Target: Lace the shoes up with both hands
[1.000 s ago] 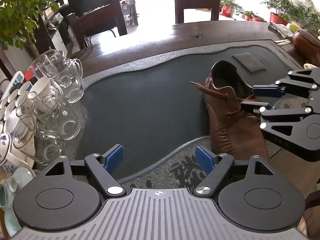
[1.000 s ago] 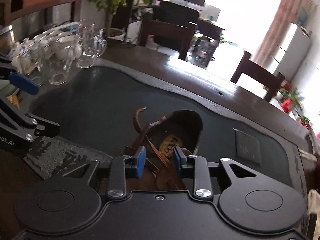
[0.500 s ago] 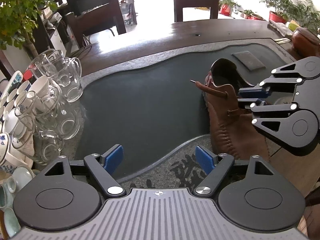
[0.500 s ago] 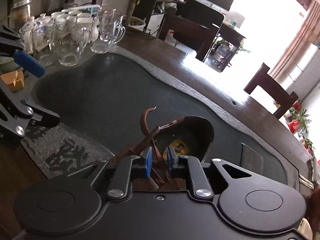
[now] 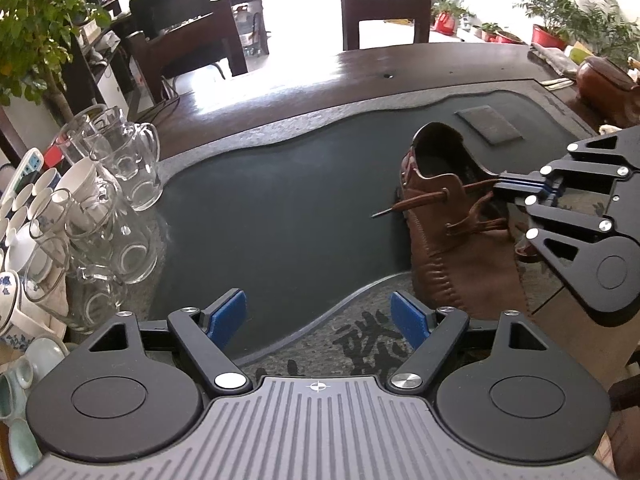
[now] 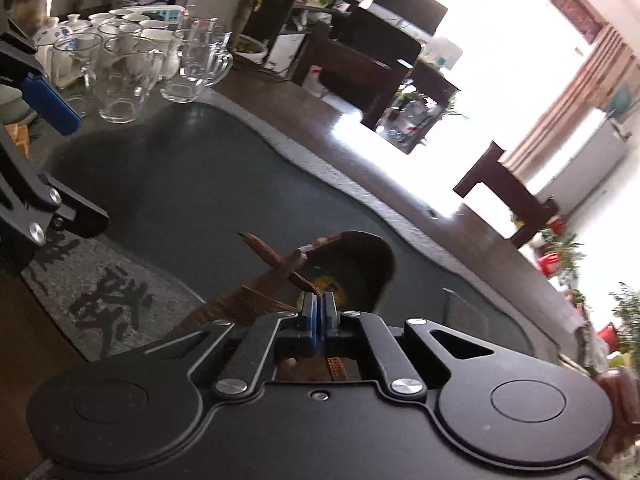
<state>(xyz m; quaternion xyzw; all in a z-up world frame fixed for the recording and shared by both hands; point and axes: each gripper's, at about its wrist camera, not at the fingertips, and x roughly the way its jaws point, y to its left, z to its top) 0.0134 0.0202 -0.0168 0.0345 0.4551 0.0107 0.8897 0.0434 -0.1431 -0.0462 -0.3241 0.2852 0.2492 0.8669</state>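
Brown leather shoe (image 5: 452, 232) lies on the dark stone tea tray (image 5: 288, 208), toe toward the left-wrist camera and open heel at about twelve o'clock from it. Its brown lace (image 5: 420, 202) runs through the top eyelets; one stiff tipped end sticks out toward nine o'clock over the tray, and the other strand leads off toward three o'clock into the right gripper (image 5: 506, 191).

That right gripper has its blue pads pressed together on the lace strand just above the tongue — the right-wrist view shows the pads (image 6: 308, 312) with no gap to speak of and the flat lace emerging from between them. The left gripper (image 5: 320, 316) hangs low at six o'clock from the shoe's toe, pads wide apart and holding nothing.

By the look of it, the shoe is light and its soft suede-like upper will slide or tip if the lace is tugged hard, so pulls should be short and along the eyelet line. The lace is limp along its length yet stiff at the tip — the tip, at nine o'clock of the eyelets, is the sensible place for the free left gripper to take hold. Glass mugs (image 5: 120, 184) crowd the tray's nine o'clock edge, well apart from the shoe but fragile.
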